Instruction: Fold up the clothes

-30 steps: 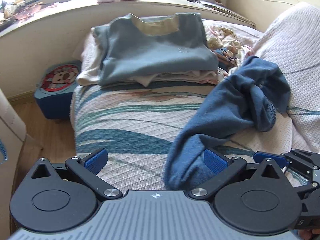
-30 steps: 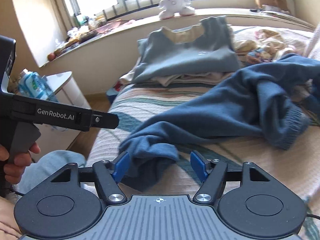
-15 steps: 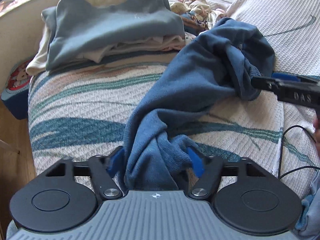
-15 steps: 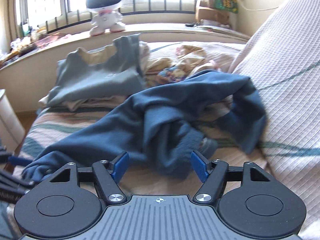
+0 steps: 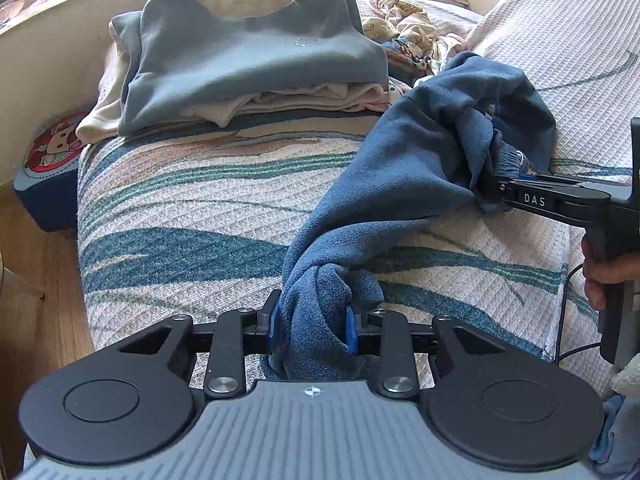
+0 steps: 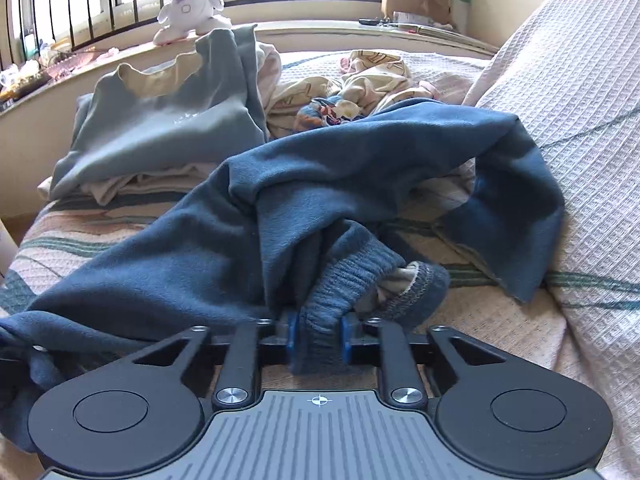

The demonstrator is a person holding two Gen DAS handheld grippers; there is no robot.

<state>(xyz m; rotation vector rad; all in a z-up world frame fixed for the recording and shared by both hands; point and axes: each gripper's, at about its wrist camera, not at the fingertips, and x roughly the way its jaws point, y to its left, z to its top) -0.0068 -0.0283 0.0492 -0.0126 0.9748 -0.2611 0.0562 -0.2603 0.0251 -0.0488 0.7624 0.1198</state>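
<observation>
A crumpled dark blue sweatshirt (image 5: 408, 168) lies across the striped bedspread (image 5: 180, 208); it fills the middle of the right wrist view (image 6: 320, 184). My left gripper (image 5: 311, 330) is shut on a bunched end of it near the bed's front edge. My right gripper (image 6: 318, 338) is shut on its ribbed cuff (image 6: 344, 284), and it shows at the right of the left wrist view (image 5: 494, 190), clamped on the garment's far part.
A folded stack topped by a grey-blue sweater (image 5: 248, 52) sits at the back of the bed (image 6: 168, 116). Loose patterned clothes (image 6: 360, 84) lie behind. A white quilted cushion (image 6: 580, 100) is on the right. A blue stool (image 5: 44, 168) stands on the wooden floor at left.
Both grippers were open a second ago and have closed on the blue sweatshirt. The right one moved from the near end to the ribbed cuff further right.
</observation>
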